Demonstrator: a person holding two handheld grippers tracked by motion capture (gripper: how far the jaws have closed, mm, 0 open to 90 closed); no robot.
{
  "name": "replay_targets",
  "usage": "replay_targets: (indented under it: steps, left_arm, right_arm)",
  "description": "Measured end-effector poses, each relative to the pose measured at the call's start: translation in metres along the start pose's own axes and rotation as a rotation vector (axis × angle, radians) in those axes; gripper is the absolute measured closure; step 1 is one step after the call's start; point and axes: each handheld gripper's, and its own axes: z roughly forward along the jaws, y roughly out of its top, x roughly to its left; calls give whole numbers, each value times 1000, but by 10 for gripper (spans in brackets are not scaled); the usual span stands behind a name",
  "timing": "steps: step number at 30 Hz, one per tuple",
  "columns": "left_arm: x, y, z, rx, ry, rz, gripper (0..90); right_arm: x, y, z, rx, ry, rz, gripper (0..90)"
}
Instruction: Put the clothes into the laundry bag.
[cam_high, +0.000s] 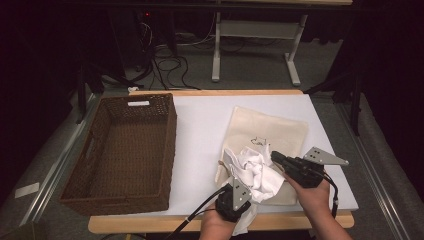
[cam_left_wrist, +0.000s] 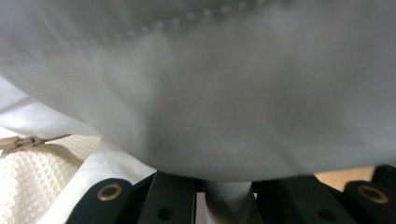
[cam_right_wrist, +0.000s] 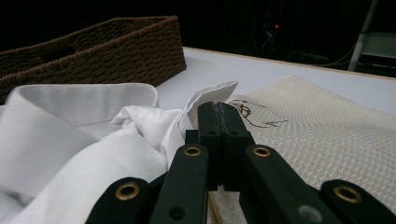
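High view: white shirt (cam_high: 254, 172) lies crumpled on the cream mesh bag (cam_high: 272, 132), right of the wicker basket (cam_high: 120, 150). Left gripper (cam_high: 239, 186) pinches shirt fabric; right gripper (cam_high: 278, 159) rests closed, empty, beside the shirt.

We count one basket (cam_high: 120, 155), brown and woven, on the left of the table (cam_high: 200, 125). We count one white shirt (cam_high: 252, 172), crumpled; one collar of it shows in the right gripper view. Under it lies one cream bag (cam_high: 270, 132), of mesh cloth, with one dark drawing on it and one zipper pull seen in the left gripper view. We count one table, with one white top. Two grippers are at work: the left gripper (cam_high: 235, 192) and the right gripper (cam_high: 280, 160), one in each of two hands. Each bears one grey plate, so two plates. Behind the table we see one pale stand on two feet.
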Motion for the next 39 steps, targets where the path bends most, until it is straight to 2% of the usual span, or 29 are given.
replay_targets:
  steps: [2, 5, 10, 13, 17, 18, 19, 20, 28, 30, 31, 33, 36, 37, 38, 39]
  left_arm:
    - [6, 5, 4, 8, 13, -25, 806]
    - [14, 15, 2, -22, 19, -64, 806]
    - [19, 28, -4, -57, 32, -60, 806]
    - [19, 31, -2, -54, 30, -50, 806]
    - [16, 26, 15, -13, 32, -25, 806]
    - [16, 26, 15, -13, 32, -25, 806]
    - [14, 24, 23, 3, 39, -4, 806]
    - [14, 24, 26, 12, 39, 0, 806]
    - [13, 20, 45, 71, 32, -3, 803]
    - [13, 18, 50, 103, 33, -5, 801]
    - [13, 18, 50, 103, 33, -5, 799]
    - [13, 13, 56, 142, 42, -19, 795]
    - [13, 11, 58, 144, 39, -38, 772]
    - [13, 10, 58, 133, 28, -57, 750]
    - [13, 10, 58, 133, 28, -57, 720]
    - [15, 9, 54, 115, 9, -60, 686]
  right_arm:
    - [0, 1, -1, -5, 0, -3, 900]
    - [0, 1, -1, -7, 8, -2, 900]
    - [0, 0, -1, -4, 7, -2, 900]
    - [0, -1, 0, -3, 10, -3, 900]
    - [-1, -2, 0, 0, 2, 1, 900]
    - [-1, -2, 0, 2, 1, 2, 900]
    - [-1, -2, 0, 2, 0, 3, 900]
    - [-1, -2, 0, 2, -1, 3, 900]
    - [-1, 0, -3, -13, 12, 6, 900]
    - [0, 1, -5, -23, 12, 4, 900]
    - [0, 1, -5, -23, 12, 4, 900]
    - [0, 2, -7, -32, 12, -1, 900]
    - [0, 3, -9, -33, 13, 3, 900]
    - [-1, 2, -9, -32, 9, -1, 900]
    - [-1, 2, -9, -32, 9, -1, 900]
    - [-2, 1, -9, -30, 8, 2, 900]
